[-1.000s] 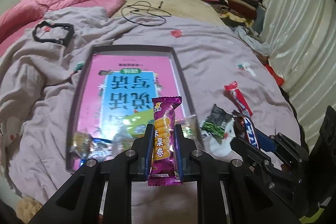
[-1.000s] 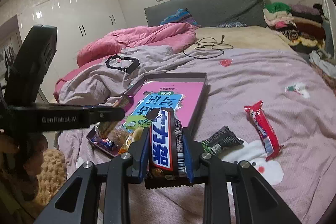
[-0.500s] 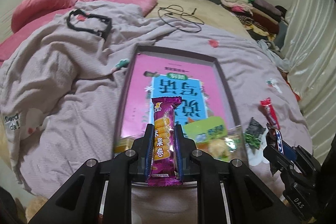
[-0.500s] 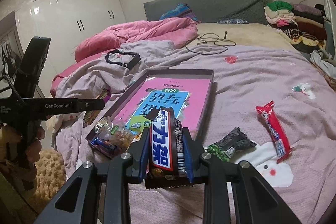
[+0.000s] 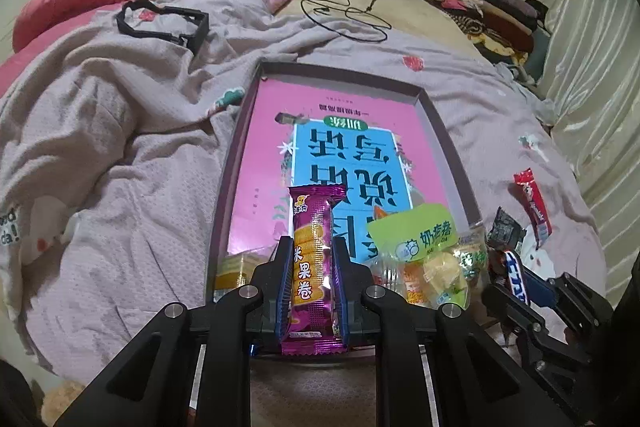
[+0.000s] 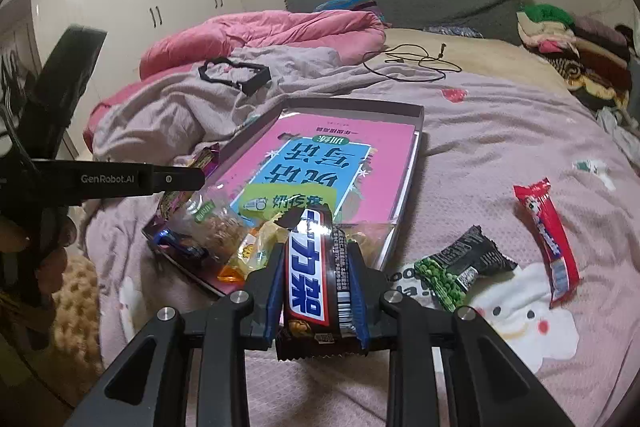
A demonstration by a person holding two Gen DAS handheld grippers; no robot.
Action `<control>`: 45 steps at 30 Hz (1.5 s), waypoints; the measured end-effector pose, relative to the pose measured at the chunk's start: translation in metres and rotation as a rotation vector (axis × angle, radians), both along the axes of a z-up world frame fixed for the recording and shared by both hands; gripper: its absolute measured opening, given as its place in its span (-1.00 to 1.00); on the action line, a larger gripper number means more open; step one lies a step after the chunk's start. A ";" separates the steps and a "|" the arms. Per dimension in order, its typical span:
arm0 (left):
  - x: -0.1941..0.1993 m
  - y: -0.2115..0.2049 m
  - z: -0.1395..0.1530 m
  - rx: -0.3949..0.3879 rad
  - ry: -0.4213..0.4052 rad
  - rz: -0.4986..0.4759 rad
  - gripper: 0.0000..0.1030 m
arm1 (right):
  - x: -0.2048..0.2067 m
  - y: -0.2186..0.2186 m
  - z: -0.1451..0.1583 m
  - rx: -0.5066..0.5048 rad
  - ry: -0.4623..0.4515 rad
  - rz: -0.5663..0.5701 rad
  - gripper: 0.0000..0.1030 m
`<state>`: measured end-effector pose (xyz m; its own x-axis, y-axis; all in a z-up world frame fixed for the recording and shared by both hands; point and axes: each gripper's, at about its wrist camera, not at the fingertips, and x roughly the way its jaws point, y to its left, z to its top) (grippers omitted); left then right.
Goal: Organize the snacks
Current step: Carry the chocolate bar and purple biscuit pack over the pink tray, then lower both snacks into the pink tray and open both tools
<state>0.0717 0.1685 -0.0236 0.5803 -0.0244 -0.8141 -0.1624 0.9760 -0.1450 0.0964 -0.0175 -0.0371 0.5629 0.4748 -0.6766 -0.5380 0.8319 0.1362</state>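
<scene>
Left wrist view: I'm holding the purple foil-wrapped rice roll (image 5: 314,263) clamped in my left gripper (image 5: 312,267) over the shallow pink-lined tray (image 5: 448,147); my right gripper (image 6: 318,279) is pinching a dark wrapped chocolate bar (image 6: 316,275). Next, I'm judging, both need lowering in and releasing.

**Materials and finishes on the bed**

- Purple snack wrapper (image 5: 314,259): glossy plastic film, crimped ends.
- Chocolate bar wrapper (image 6: 316,279): shiny dark film.
- Tray (image 5: 448,143): matt card walls; the pink sheet lining it looks like smooth, slightly glossy printed paper.
- Clear candy bag (image 5: 432,267), inside the tray: transparent crinkled plastic.
- Bed sheet (image 5: 120,167), left of the tray: matt, textured woven cloth.
- Left tongs (image 5: 312,267): matt black plastic, bright metal screws.
</scene>
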 end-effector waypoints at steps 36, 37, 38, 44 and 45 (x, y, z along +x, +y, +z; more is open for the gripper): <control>0.008 -0.004 -0.017 0.019 0.052 0.012 -0.63 | 0.005 0.004 -0.017 -0.028 -0.102 0.043 -0.37; 0.008 -0.005 -0.017 0.019 0.053 0.013 -0.63 | 0.004 0.004 -0.017 -0.031 -0.103 0.041 -0.33; 0.008 -0.004 -0.017 0.018 0.055 0.013 -0.63 | 0.004 0.004 -0.018 -0.033 -0.101 0.040 -0.25; 0.007 -0.004 -0.017 0.019 0.059 0.013 -0.63 | -0.001 0.002 -0.023 -0.053 -0.089 0.038 -0.14; 0.008 -0.004 -0.017 0.019 0.059 0.013 -0.63 | -0.002 0.001 -0.022 -0.050 -0.088 0.037 -0.14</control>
<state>0.0793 0.1642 -0.0409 0.5318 -0.0015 -0.8468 -0.1831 0.9761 -0.1167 0.0946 -0.0166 -0.0594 0.6038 0.4634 -0.6486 -0.5764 0.8159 0.0463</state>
